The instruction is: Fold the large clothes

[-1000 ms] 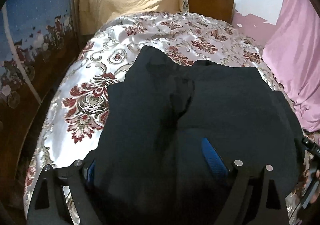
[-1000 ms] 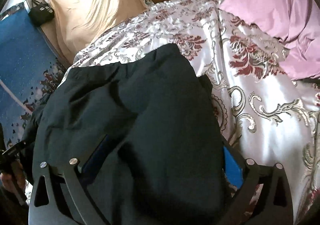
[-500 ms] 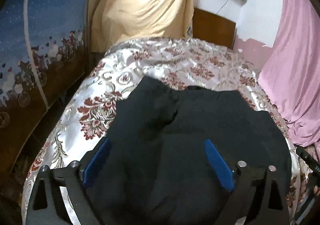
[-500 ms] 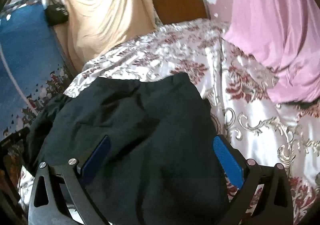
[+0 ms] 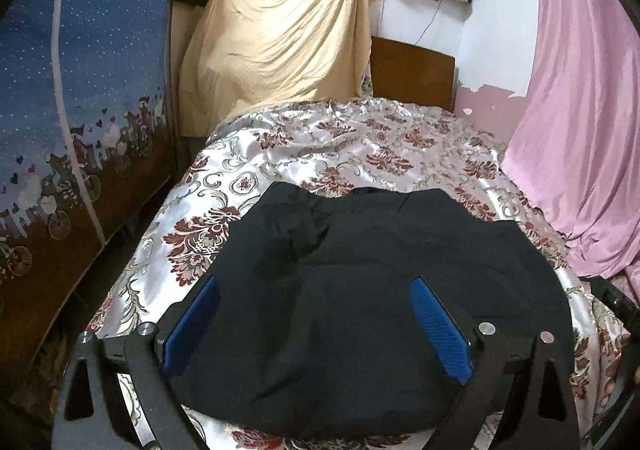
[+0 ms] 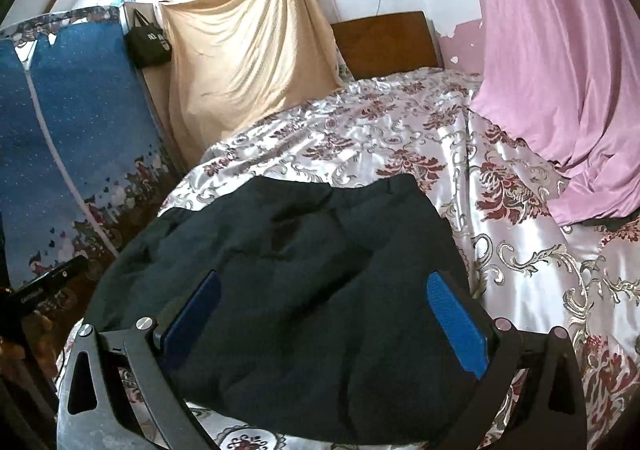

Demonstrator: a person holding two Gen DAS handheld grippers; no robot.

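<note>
Left wrist view: bed under a floral satin cover, wooden headboard at the far end. Pink curtain on the right, tan sheet hung behind. Black garment lying folded on the near cover. Left gripper and right gripper above it, jaws spread wide, holding nothing.

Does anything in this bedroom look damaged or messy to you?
Yes. Pink paint on the wall beside the wooden headboard has flaked off in ragged patches. The dark garment on the floral bedspread lies folded but lumpy, with creases near its far edge.
</note>
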